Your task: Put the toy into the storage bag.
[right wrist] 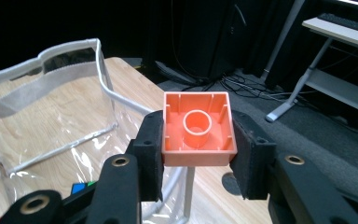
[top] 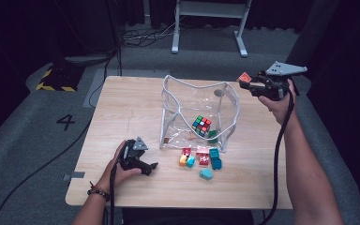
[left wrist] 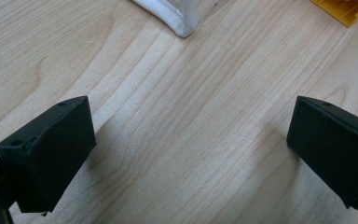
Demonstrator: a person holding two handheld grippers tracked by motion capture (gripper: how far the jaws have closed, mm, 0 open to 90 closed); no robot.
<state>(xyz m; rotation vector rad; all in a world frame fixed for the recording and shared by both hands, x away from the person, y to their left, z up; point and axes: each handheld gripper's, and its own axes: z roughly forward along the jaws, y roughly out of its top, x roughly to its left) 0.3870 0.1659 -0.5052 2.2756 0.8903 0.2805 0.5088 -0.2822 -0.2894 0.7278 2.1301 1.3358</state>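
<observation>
Right gripper view: orange building block clamped above the clear bag's rim.

The right gripper (right wrist: 198,154) pinches the orange building block (right wrist: 198,128), hollow underside facing the camera, held in the air near the clear zip bag (top: 199,112), which holds a Rubik's cube (top: 201,125). The left gripper (left wrist: 191,149) rests with jaws apart over bare wooden table (left wrist: 177,107). A floor marking reads "4" (top: 65,122).

A clear plastic bag with white piping (top: 199,114) stands mid-way on the light wooden desk (top: 122,112), a multicoloured puzzle cube (top: 201,125) inside it. Small coloured plastic blocks (top: 201,159) lie just before it. An orange hollow square block (right wrist: 198,128) sits between the right gripper (right wrist: 197,156) fingers, above the bag's right side.
</observation>
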